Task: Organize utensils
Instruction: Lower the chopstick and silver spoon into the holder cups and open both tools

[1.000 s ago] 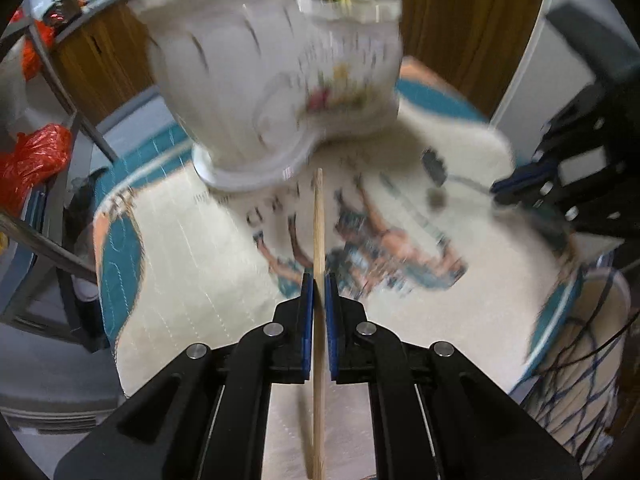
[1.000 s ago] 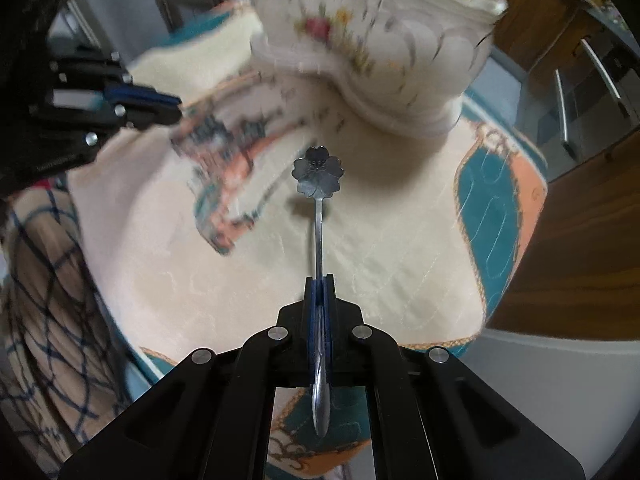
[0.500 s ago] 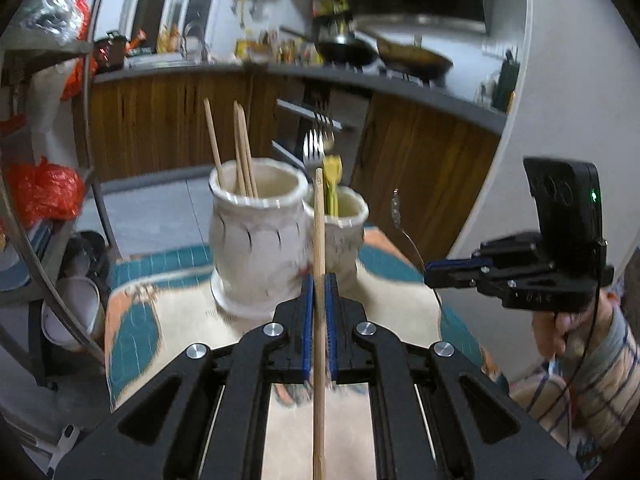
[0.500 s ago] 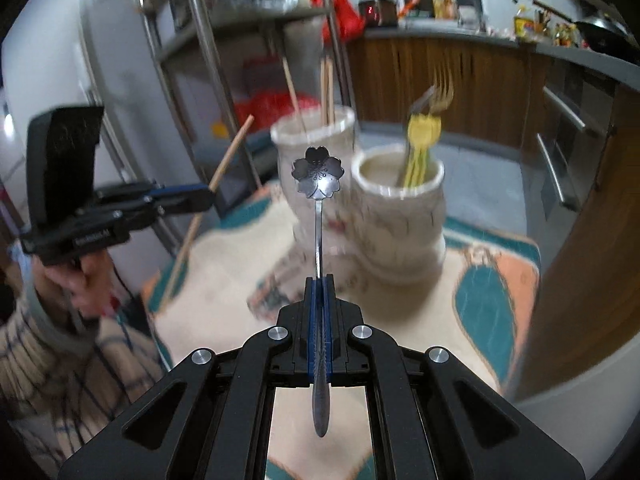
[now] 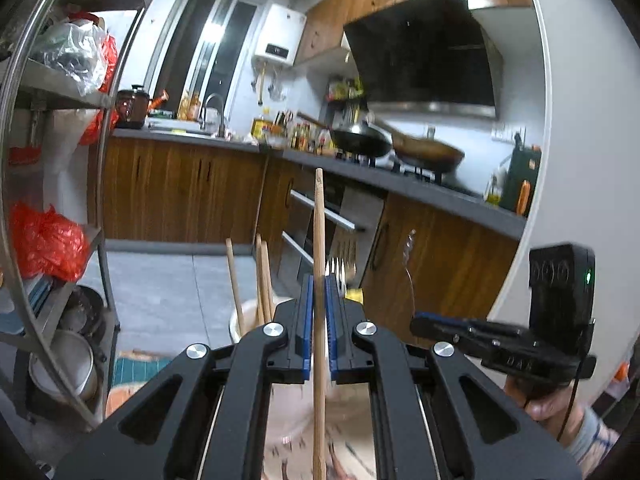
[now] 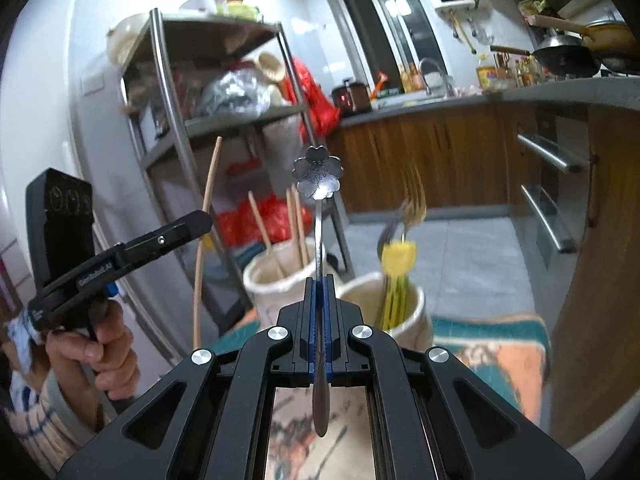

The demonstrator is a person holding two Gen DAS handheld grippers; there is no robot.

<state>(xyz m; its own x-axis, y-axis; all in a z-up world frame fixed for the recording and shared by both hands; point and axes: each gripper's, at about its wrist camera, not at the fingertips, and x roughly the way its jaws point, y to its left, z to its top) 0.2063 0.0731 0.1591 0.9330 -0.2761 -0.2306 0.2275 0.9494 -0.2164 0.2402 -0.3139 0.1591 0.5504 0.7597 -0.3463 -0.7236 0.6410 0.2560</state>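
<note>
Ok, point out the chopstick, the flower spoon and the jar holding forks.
chopstick (image 5: 319, 216), left wrist view, shaft above the jaws.
flower spoon (image 6: 318, 172), right wrist view, flower end.
fork jar (image 6: 414, 314), right wrist view, right rim.

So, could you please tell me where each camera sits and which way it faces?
Left wrist: on the left gripper, facing the kitchen counter along a clamped chopstick; right gripper at right.
Right wrist: on the right gripper, facing the metal shelf, holding a flower spoon; left gripper at left.
Shared: two ceramic holders, wooden cabinets.

Chopsticks (image 6: 296, 220) crowd left pot (image 6: 276, 280); forks (image 6: 400, 236) fill right pot (image 6: 404, 308).
</note>
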